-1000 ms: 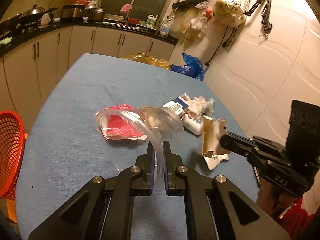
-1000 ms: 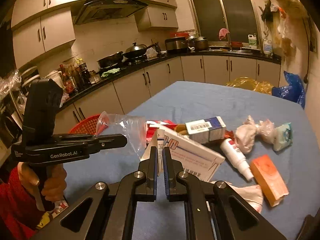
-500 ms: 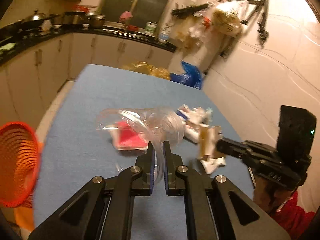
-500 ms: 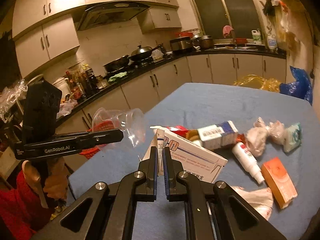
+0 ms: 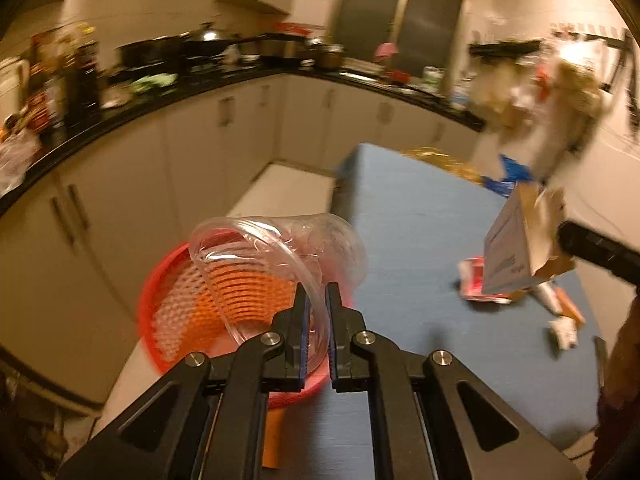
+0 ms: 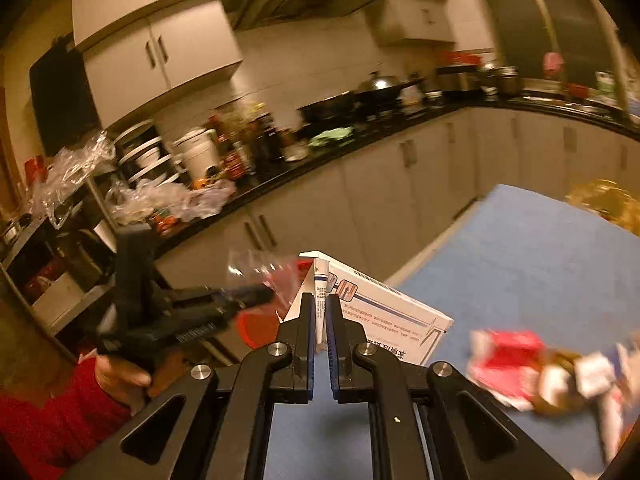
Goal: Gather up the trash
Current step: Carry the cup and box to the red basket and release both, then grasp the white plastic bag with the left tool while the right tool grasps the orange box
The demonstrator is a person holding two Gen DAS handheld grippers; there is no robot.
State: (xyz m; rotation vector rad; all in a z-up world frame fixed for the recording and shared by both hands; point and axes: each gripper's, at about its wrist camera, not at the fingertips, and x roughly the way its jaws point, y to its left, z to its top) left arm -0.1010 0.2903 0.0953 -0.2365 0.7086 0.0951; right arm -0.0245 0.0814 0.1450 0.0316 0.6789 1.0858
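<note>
My left gripper is shut on the rim of a clear plastic cup, which lies on its side in the air above an orange-red mesh basket beside the table's left edge. My right gripper is shut on the flap of a white carton box with blue print, lifted over the blue table. In the left wrist view the box hangs at the right. In the right wrist view the left gripper with the cup shows at the left, over the basket.
More trash lies on the blue table: a red wrapper, small boxes and a tube. White kitchen cabinets with a cluttered black counter run along the left. A red sleeve holds the left tool. A yellow bag sits at the far end.
Both grippers swung left off the trash pile, each keeping its hold. The cup now hangs over the basket, and the box has risen off the table.
</note>
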